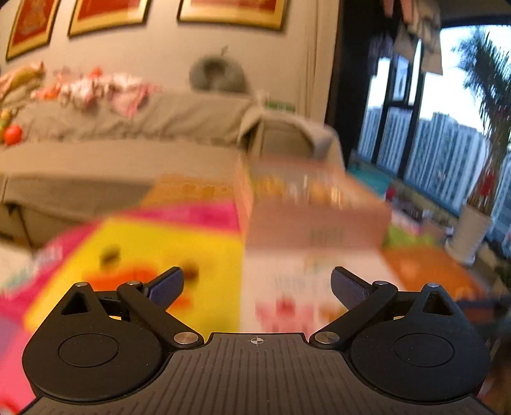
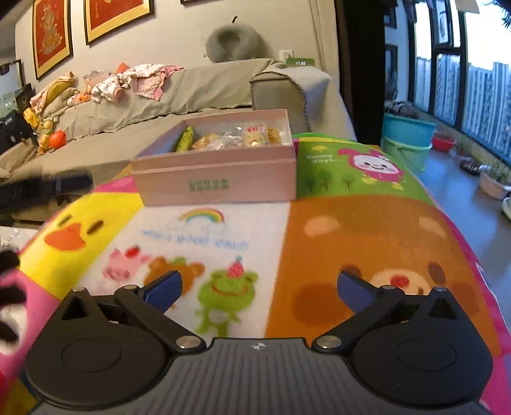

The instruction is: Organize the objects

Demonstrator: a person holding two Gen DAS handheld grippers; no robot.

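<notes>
Snacks (image 2: 230,137) sit gathered in the pink box (image 2: 217,178), at centre frame on the cartoon-print bench (image 2: 351,236), so they look already sorted. Left tool (image 1: 257,284) and right tool (image 2: 259,285) gape wide, holding nothing.

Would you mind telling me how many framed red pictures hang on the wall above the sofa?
3: in the left wrist view, one at the far left, one beside it, one further right. More could hang beyond the frame's left edge.
</notes>
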